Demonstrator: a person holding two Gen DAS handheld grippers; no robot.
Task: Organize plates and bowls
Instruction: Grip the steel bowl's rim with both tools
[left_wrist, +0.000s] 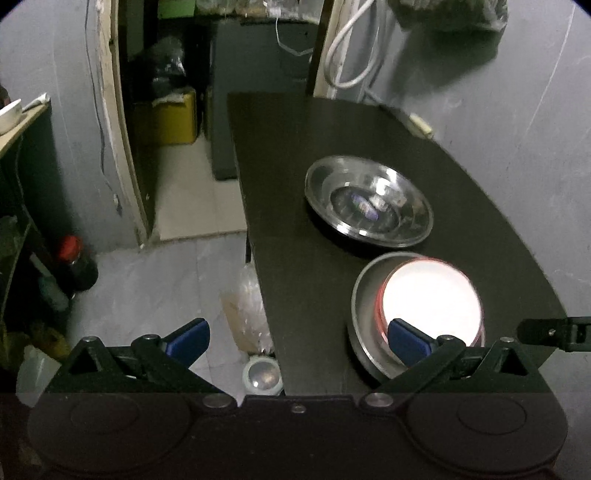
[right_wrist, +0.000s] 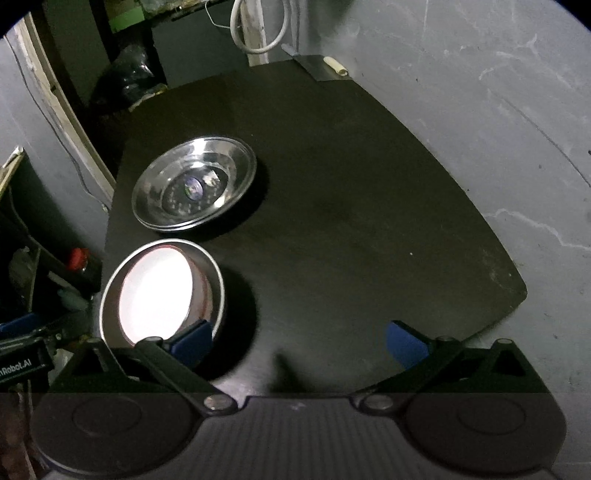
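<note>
Two stacks of dishware are seen on the dark tabletop (right_wrist: 332, 177), near its left edge. Farther back, shallow steel plates (right_wrist: 194, 184) are nested one in another, a double rim showing at the near side and a small sticker in the middle. Nearer, a red-rimmed bowl with a glaring white inside (right_wrist: 157, 295) is seated in a larger steel bowl (right_wrist: 218, 284); the two stacks are just apart, not touching.

The left gripper (left_wrist: 297, 338) is held with its fingers (left_wrist: 188, 338) spread wide, nothing between them; one blue pad is seen over the floor, the other in front of the steel bowl's (left_wrist: 360, 306) near rim, and whether contact is made cannot be told. The right gripper (right_wrist: 301, 343) is likewise opened fully and empty, its left finger in front of the bowl stack's near edge, its right finger over bare tabletop.

Nothing is found lying between the stacks and the grippers. At the far edge a coiled white cable (left_wrist: 354, 48) is hung against the wall, and a small pale cylinder (right_wrist: 335, 66) is lying at the far corner. Beside the tabletop, on the floor, a red-capped dark bottle (left_wrist: 75, 264), a clear plastic bag (left_wrist: 247, 314) and a small round lidded container (left_wrist: 261, 376) are noted.
</note>
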